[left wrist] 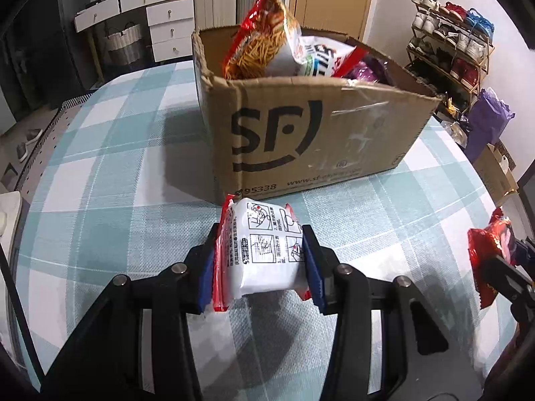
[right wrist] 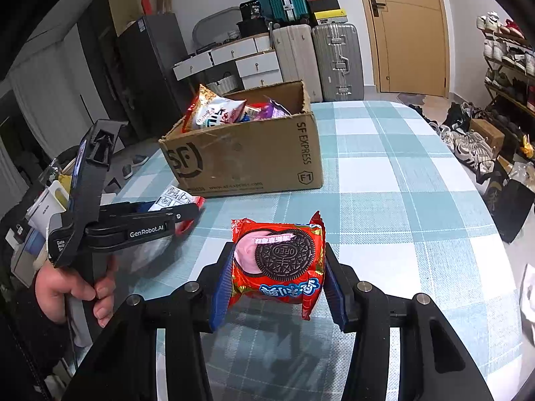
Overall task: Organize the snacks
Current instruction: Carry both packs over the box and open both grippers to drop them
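Nearest the left wrist camera, the left tool [left wrist: 260,260] pinches a white snack packet [left wrist: 264,250] across its width, blue pads [left wrist: 208,267] pressed into both sides so the wrapper bulges between them. The packet sits just above the checked cloth of the bench [left wrist: 100,183], close in front of the cardboard box [left wrist: 317,133]. In the right wrist view, the right tool [right wrist: 276,279] is likewise closed on a red Oreo packet [right wrist: 279,260], held clear of the bench and further back from the box.

The step in hand looks like carrying both packets into the box, the left one first since it is closer. To do it well, the left tool should rise enough to clear the near wall, whose torn rim stands well above the packet. The box is already crowded: a tall noodle bag [left wrist: 264,40] leans at the near-left corner with other bags beside it. The emptier space appears to be toward the right, so the drop is best aimed there, releasing low to avoid toppling the leaning bag. The grip should stay gentle; biscuits crush easily.
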Demonstrator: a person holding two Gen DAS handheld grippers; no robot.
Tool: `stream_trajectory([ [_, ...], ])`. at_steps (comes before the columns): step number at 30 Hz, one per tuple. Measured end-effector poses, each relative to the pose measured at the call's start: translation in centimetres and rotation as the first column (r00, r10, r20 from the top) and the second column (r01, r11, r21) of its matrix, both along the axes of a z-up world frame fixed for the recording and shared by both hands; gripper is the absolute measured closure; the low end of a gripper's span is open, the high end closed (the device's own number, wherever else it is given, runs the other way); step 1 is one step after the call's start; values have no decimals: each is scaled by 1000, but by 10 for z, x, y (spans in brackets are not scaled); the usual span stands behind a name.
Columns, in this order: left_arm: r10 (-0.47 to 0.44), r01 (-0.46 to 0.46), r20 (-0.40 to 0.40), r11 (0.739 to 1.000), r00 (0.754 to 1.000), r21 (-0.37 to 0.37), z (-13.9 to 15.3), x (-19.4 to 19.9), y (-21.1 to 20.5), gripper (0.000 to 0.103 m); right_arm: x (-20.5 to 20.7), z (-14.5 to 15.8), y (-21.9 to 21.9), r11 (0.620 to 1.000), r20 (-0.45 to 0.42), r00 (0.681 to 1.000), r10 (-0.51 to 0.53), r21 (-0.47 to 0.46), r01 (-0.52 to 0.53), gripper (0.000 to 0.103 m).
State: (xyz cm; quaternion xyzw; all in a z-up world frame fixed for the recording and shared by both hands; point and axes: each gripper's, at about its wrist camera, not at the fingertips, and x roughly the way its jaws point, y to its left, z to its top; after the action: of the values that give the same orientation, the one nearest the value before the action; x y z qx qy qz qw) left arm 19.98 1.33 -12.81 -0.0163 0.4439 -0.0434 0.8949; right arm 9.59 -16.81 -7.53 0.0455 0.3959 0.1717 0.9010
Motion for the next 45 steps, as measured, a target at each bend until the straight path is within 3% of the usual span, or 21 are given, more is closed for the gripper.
stream_trajectory([
  [12, -15, 17, 43, 999, 999, -49, 34, -30, 11, 61, -4, 16, 13, 999, 31, 999, 38, 19, -38, 54],
  [26, -51, 62, 130, 995, 990, -79, 102, -53, 14, 61, 4, 58, 26, 996, 88, 993, 82, 38, -85, 54],
  [31, -65, 79, 152, 993, 986, -88, 126, -50, 18, 61, 11, 79, 34, 993, 126, 985, 115, 22, -118, 54],
  [41, -61, 90, 192, 985, 979, -145, 176, -27, 24, 61, 44, 118, 39, 988, 160, 979, 125, 76, -138, 54],
  [45, -73, 98, 219, 990, 973, -106, 195, -13, 17, 61, 60, 132, 44, 987, 175, 976, 133, 63, -146, 54],
])
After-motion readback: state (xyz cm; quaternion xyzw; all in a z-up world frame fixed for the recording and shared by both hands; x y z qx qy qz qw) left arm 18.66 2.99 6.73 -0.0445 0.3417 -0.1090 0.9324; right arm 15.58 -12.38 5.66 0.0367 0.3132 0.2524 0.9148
